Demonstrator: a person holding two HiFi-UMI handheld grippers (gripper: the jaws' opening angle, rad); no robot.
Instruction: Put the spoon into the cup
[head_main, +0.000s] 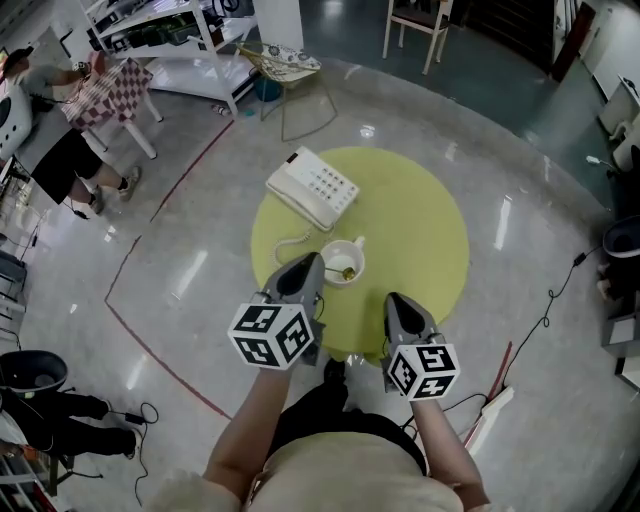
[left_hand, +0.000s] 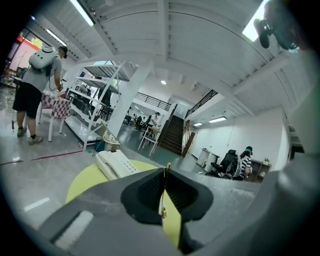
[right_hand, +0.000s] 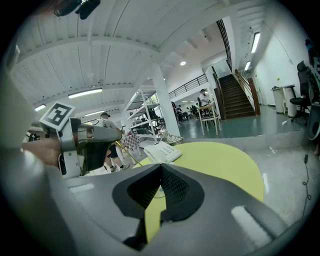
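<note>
**Spoon in left hand-held gripper, bowl end over the cup**

- Bench (head_main: 425, 225): round, yellow-green top, standing on a polished grey floor.
- On the bench: a white telephone (head_main: 312, 188) on the far side and a white cup (head_main: 336, 249) nearer the person. The two stand apart.
- Left hand-held gripper (head_main: 312, 263): jaws pressed together on a thin gold spoon (head_main: 346, 270).
  - Left gripper view: the handle (left_hand: 167, 166) runs along the seam between the pads, with a gold tip just above them.
  - Right gripper view: the gold shaft (right_hand: 125, 151) slants down and forward out of the left gripper's tip.
- Head view: the left gripper's tip is just beside the cup's near-left rim, and the spoon's gold end falls inside the cup's outline. I cannot tell whether it touches the cup's floor or wall.
- Right hand-held gripper (head_main: 396, 302): jaws closed, pads meeting at the tip, nothing between them. It hangs over the bench's near edge, to the right of the cup and apart from it.
- Surroundings: a person stands far off at the left beside a checked cloth, and a dark cable trails on the floor to the right.
</note>
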